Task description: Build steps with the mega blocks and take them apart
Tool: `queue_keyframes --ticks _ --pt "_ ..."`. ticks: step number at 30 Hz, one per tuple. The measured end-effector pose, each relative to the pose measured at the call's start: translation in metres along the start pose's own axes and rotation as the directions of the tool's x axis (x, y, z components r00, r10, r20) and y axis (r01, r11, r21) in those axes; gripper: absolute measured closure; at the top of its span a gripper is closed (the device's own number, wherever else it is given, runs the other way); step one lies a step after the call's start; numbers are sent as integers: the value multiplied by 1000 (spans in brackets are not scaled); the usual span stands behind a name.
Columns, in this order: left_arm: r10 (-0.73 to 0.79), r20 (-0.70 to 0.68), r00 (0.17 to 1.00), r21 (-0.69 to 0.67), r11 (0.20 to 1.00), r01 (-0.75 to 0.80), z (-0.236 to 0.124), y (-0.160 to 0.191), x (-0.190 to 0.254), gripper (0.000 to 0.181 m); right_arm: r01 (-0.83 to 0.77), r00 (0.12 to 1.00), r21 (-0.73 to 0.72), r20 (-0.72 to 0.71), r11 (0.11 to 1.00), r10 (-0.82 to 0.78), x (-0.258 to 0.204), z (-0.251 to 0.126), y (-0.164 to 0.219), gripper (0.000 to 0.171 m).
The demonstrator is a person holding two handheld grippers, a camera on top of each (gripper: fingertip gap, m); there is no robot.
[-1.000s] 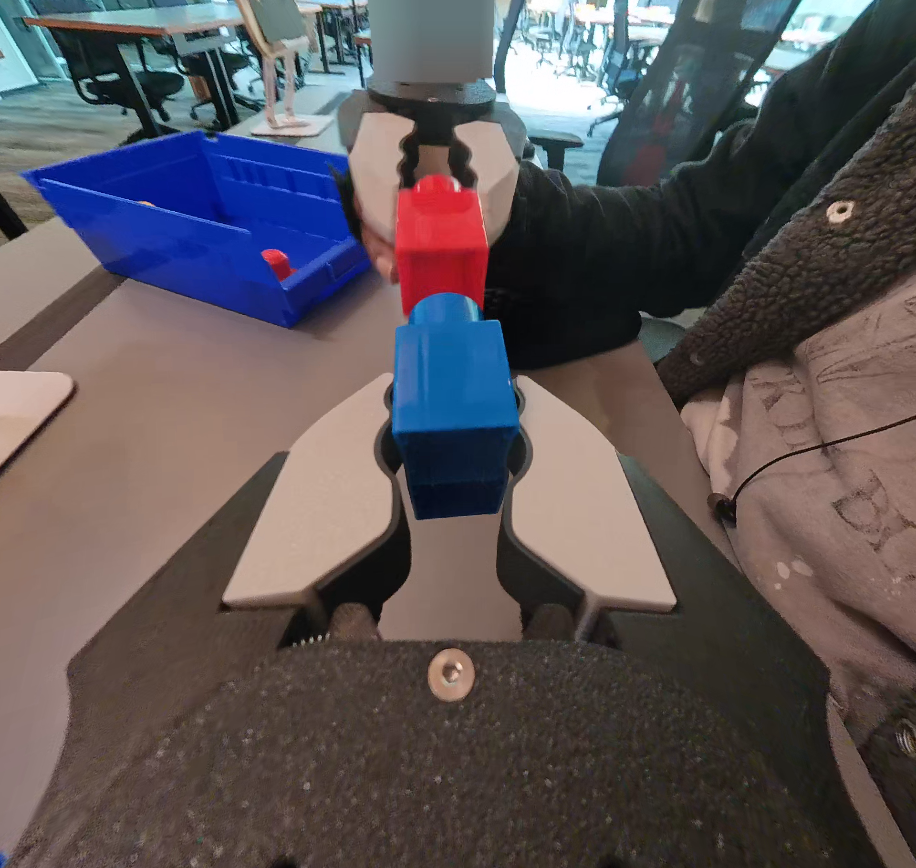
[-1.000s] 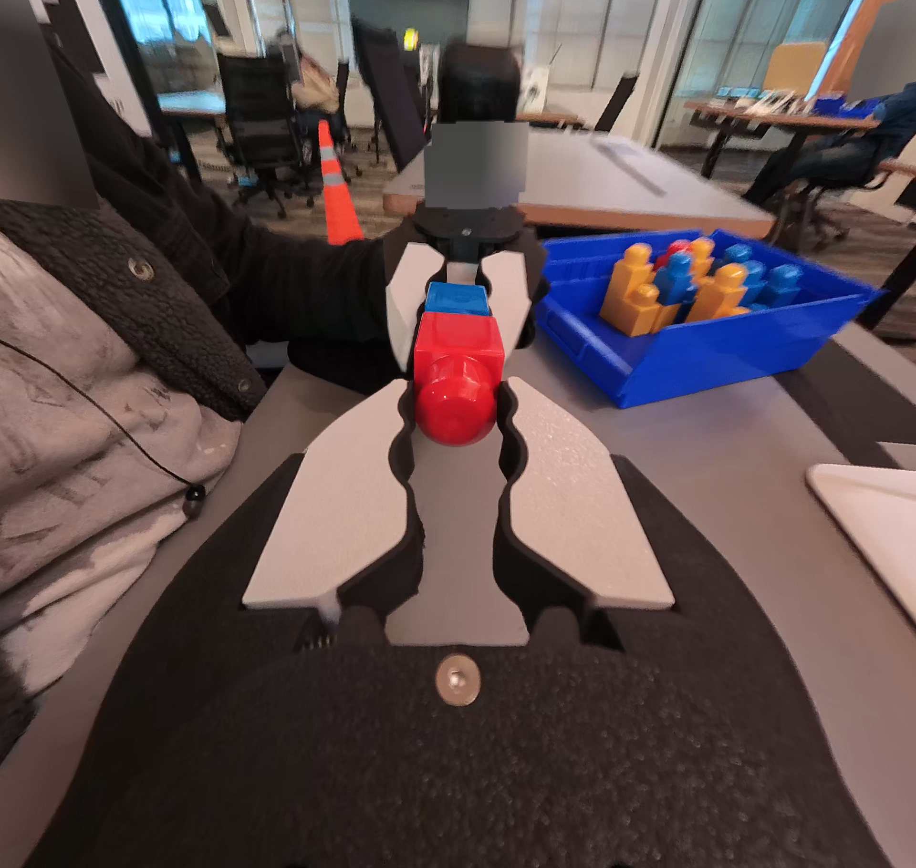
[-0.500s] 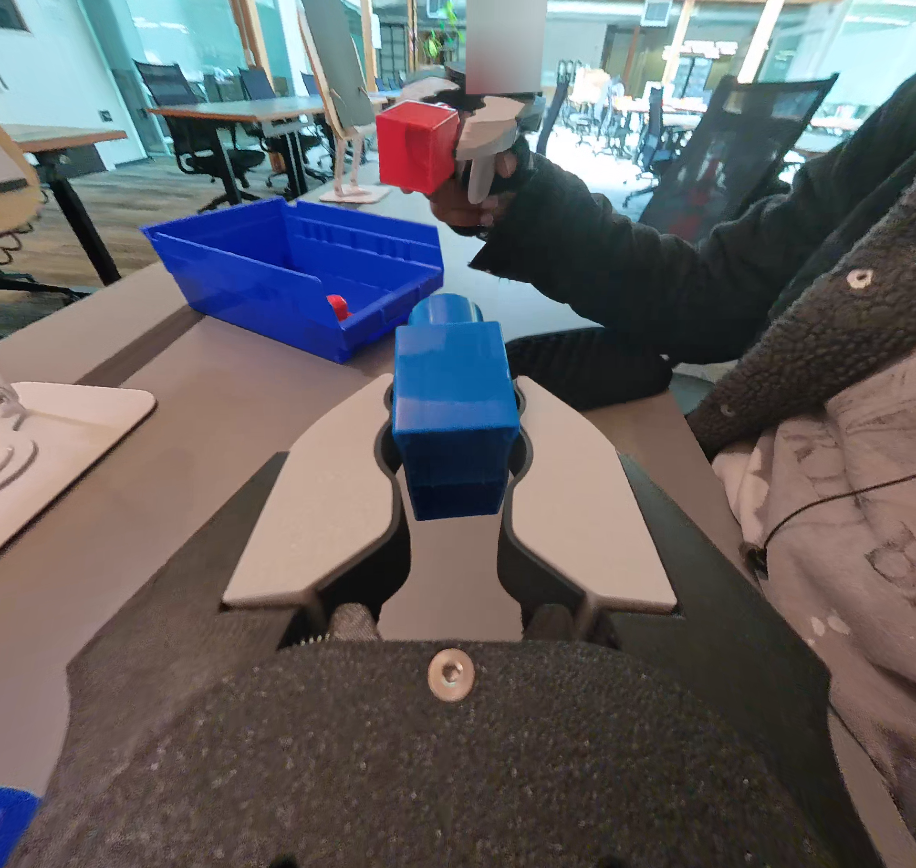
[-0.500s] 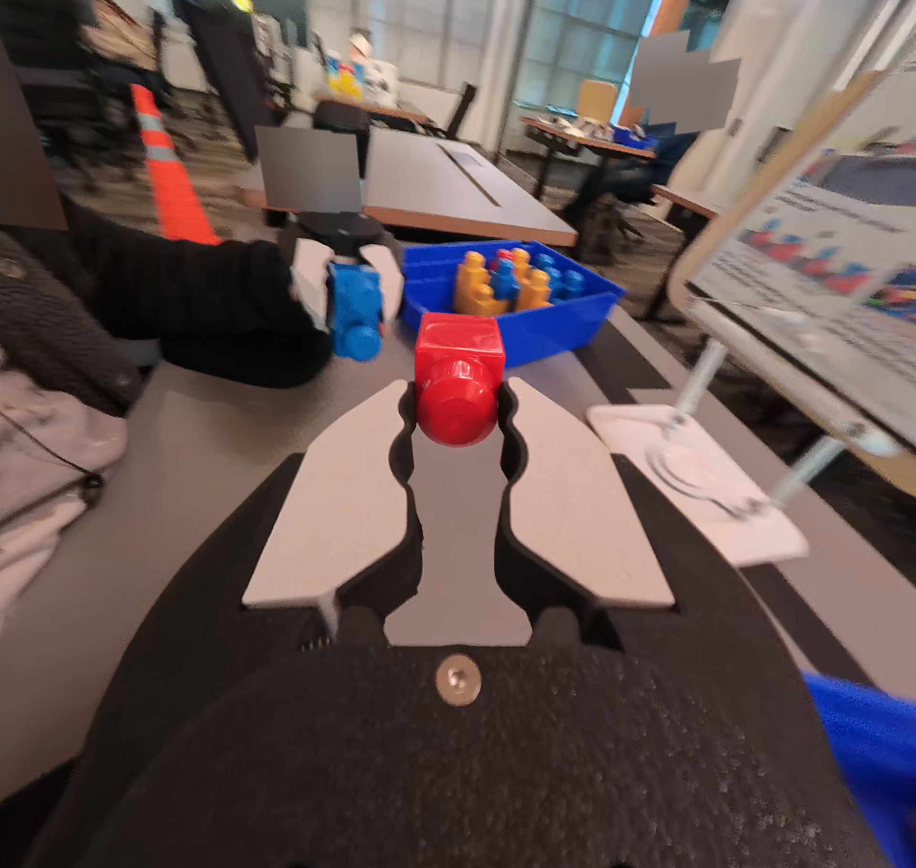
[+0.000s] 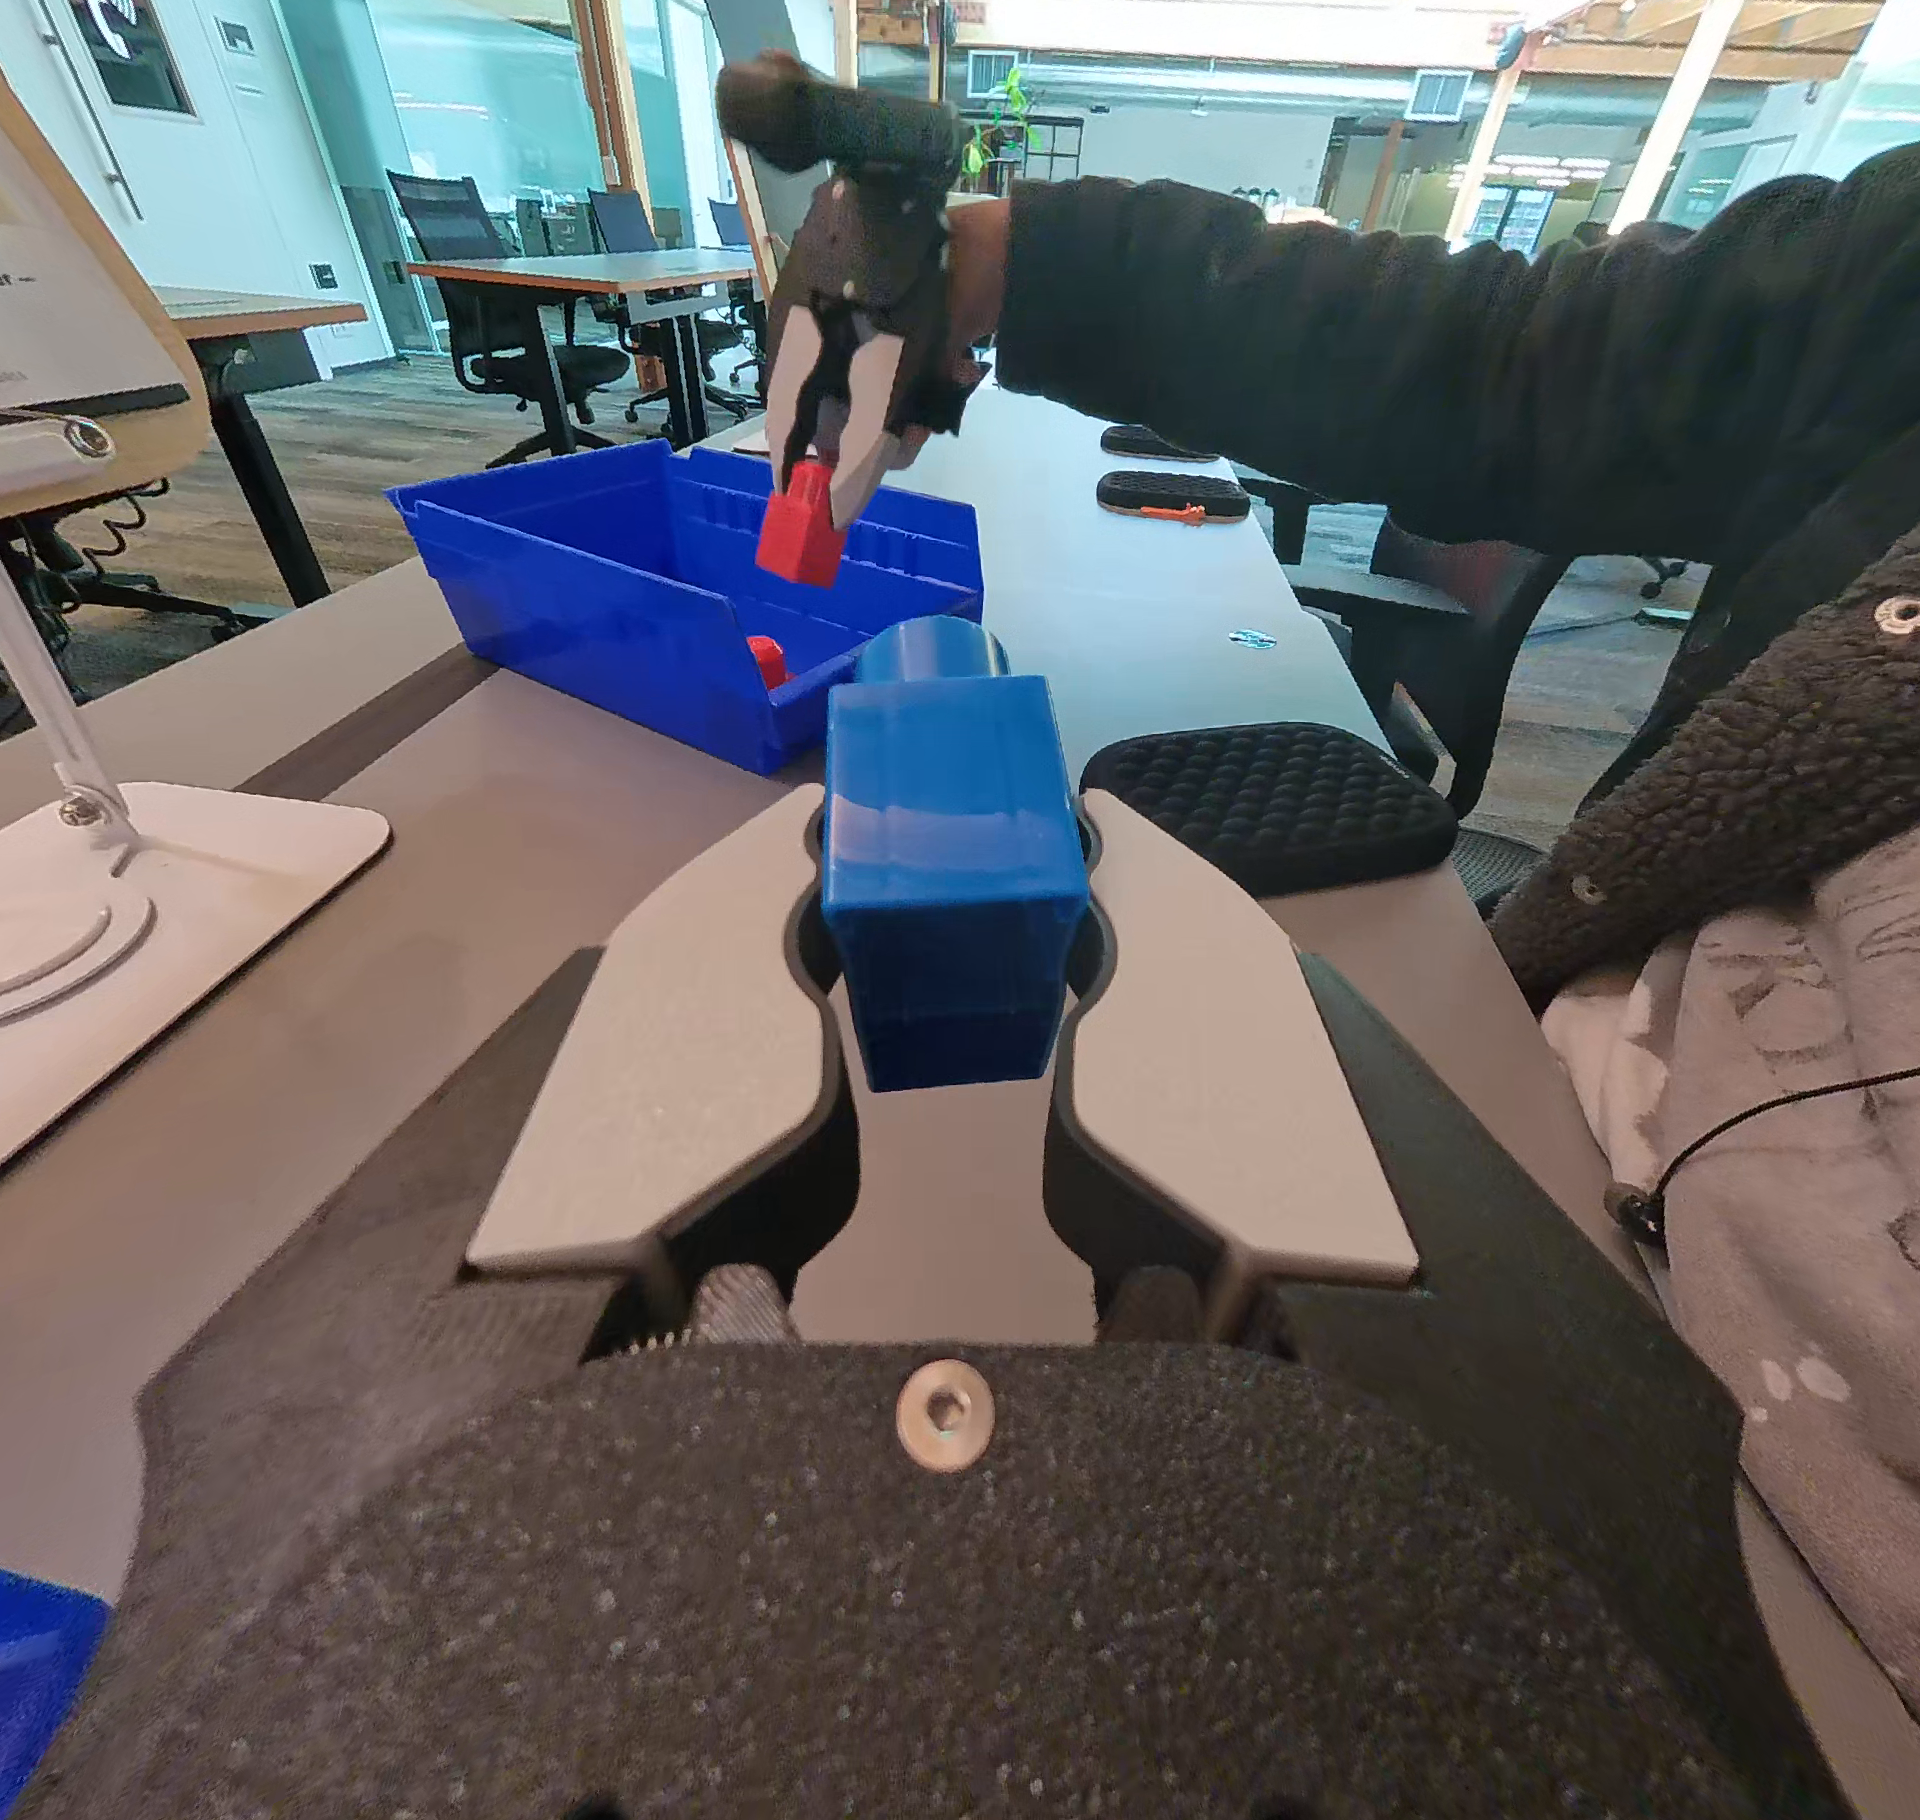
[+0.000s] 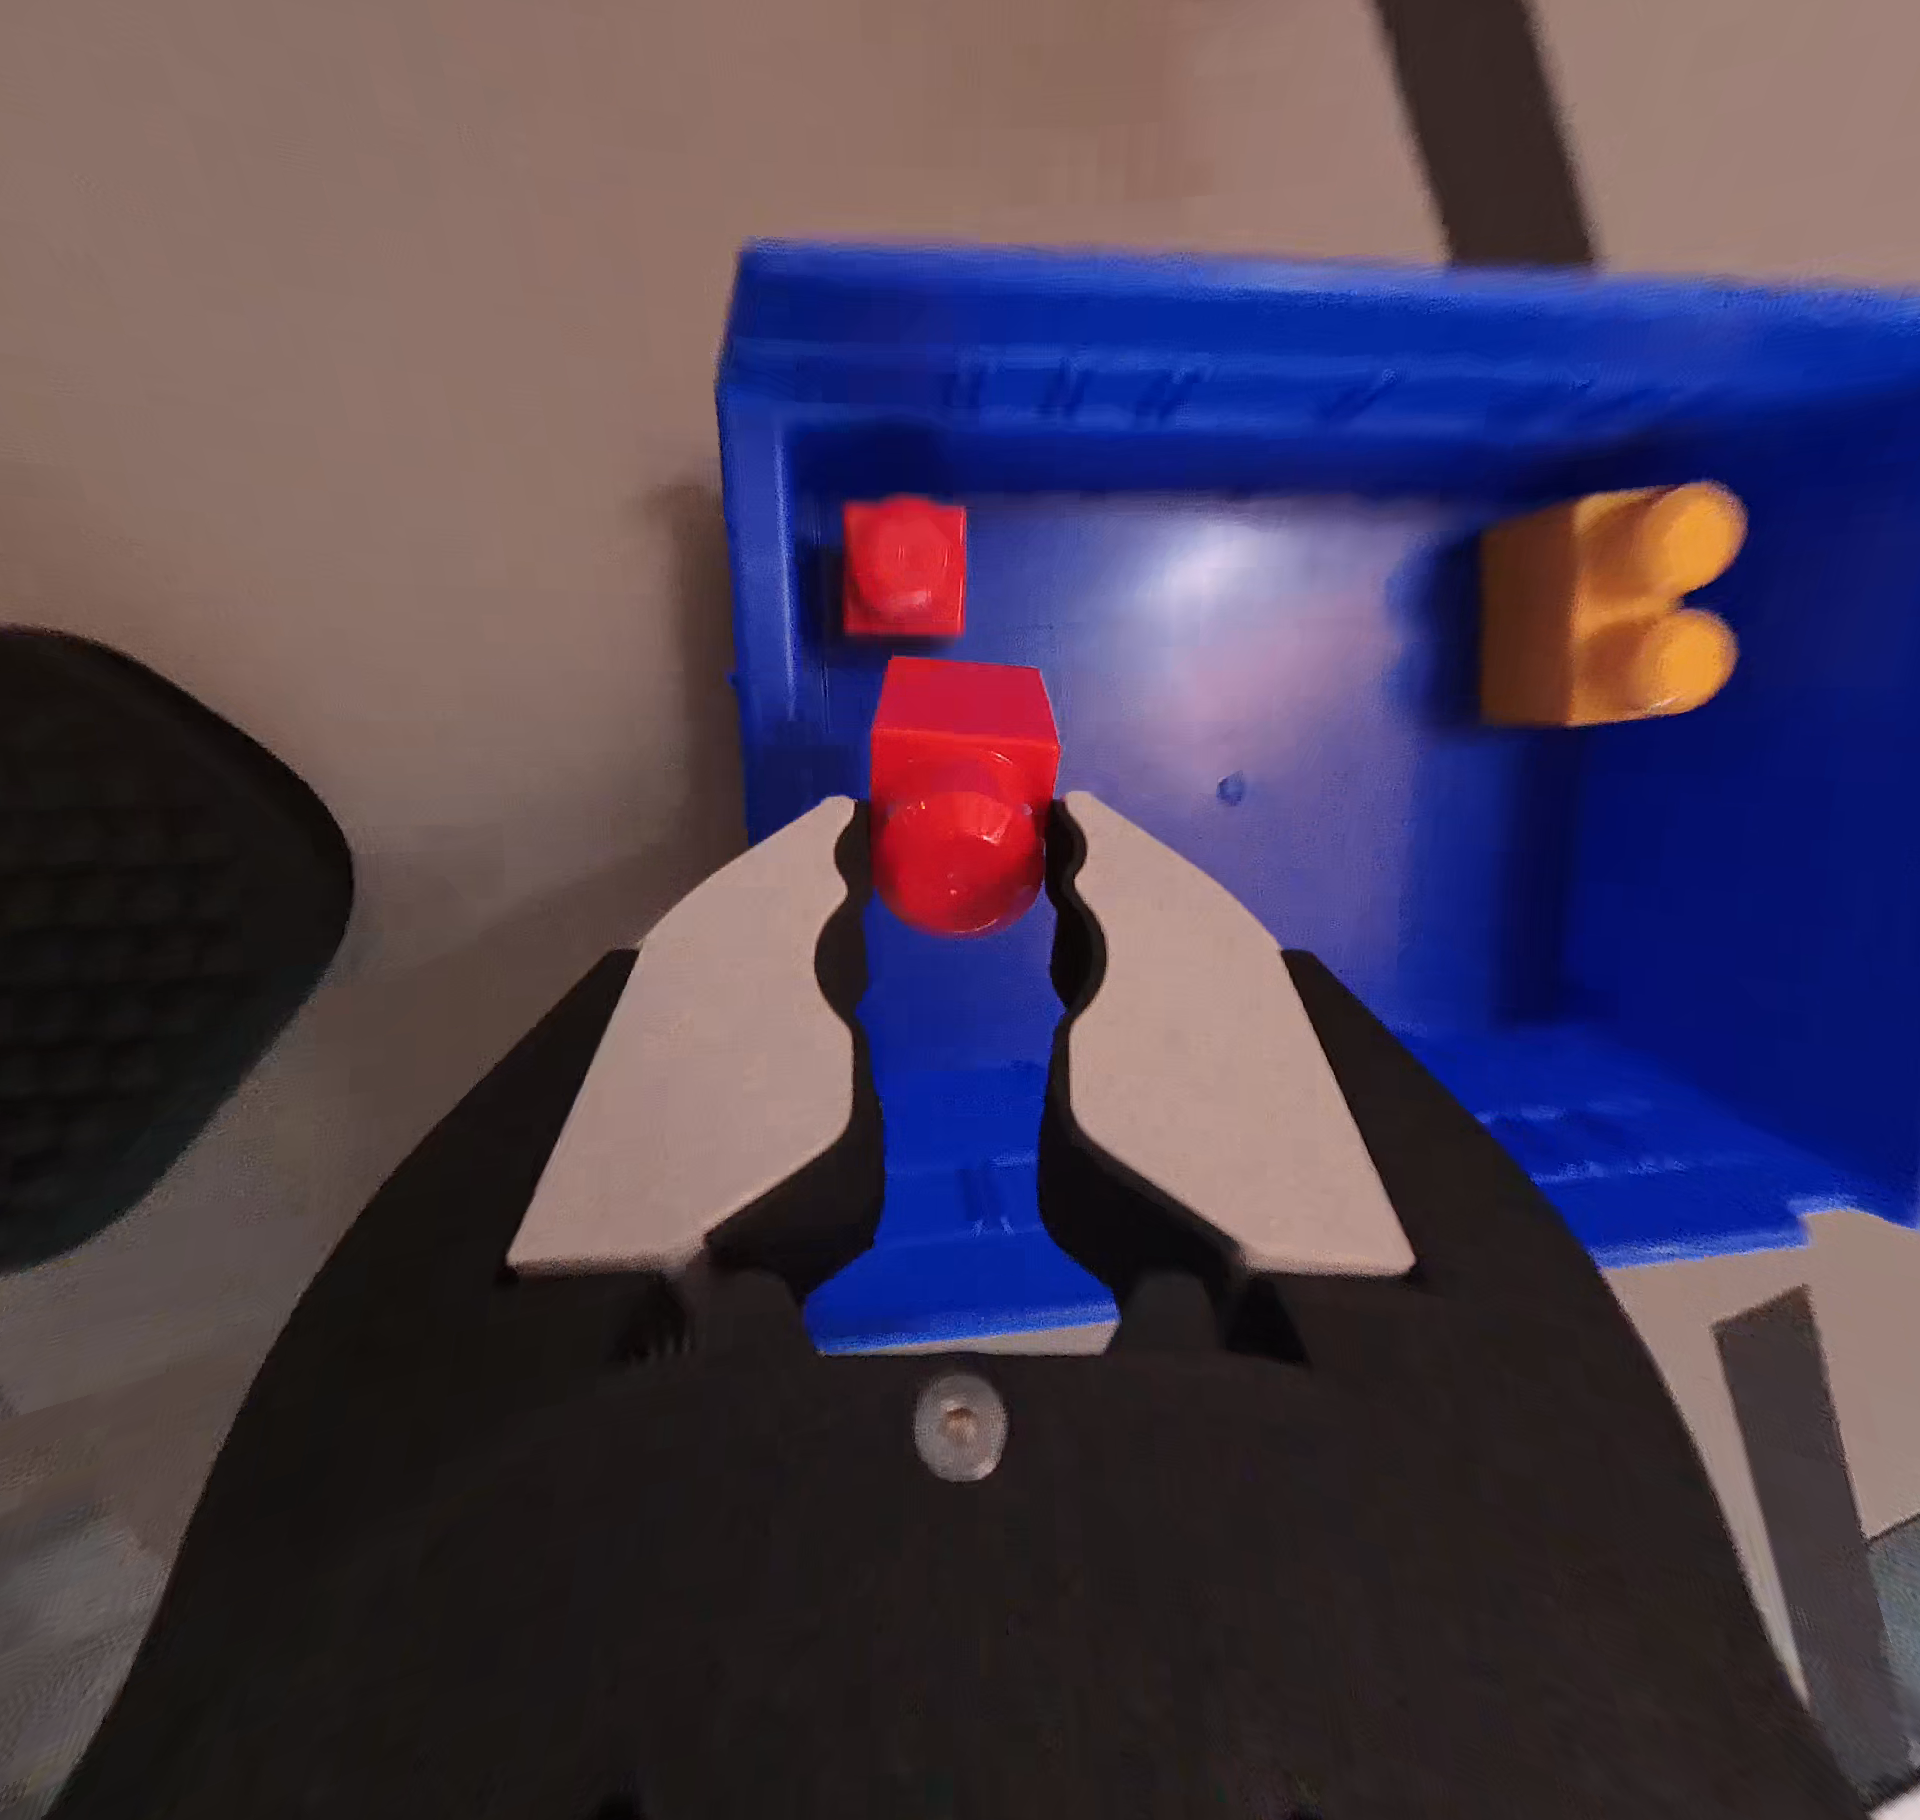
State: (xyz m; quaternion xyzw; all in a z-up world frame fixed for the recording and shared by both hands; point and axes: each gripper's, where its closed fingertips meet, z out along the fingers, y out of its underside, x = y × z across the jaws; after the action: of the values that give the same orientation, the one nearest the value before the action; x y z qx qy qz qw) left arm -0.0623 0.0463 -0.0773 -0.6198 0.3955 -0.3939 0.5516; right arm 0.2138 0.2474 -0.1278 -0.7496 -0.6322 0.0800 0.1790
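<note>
Indoors, a grey table (image 5: 312, 991) fills the lower frame of an open office, with desks and chairs in the upper left, a blue bin (image 5: 623, 617) at centre left and a white stand base (image 5: 156, 897) at the left edge. Nearest the lens, the left gripper (image 5: 951, 835) is clamped on a blue block (image 5: 945, 866). Above the bin, the right gripper (image 6: 956, 814) pinches a red block (image 6: 961, 762) by its stud, over another red block (image 6: 904, 570) and a yellow block (image 6: 1600, 607) on the bin's floor.

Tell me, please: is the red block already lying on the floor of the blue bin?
No, the right gripper holds the red block above the blue bin, clear of its floor.
</note>
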Motion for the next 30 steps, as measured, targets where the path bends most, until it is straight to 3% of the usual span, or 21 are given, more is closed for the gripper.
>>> queue_keyframes --ticks 5,15,25,30 --pt "-3 -6 1000 -9 1000 3 1 3 0 140 12 996 -182 90 983 5 -5 37 16 139" --pt "5 -15 1000 -26 1000 -5 5 8 3 140 40 989 -321 147 946 8 -6 71 18 139" --pt "11 -21 1000 -37 999 -11 7 11 5 140 79 985 -322 169 943 -25 -11 78 13 138" --pt "10 -16 1000 -28 1000 -10 6 10 4 140 60 987 -247 158 967 -21 -7 57 0 120"
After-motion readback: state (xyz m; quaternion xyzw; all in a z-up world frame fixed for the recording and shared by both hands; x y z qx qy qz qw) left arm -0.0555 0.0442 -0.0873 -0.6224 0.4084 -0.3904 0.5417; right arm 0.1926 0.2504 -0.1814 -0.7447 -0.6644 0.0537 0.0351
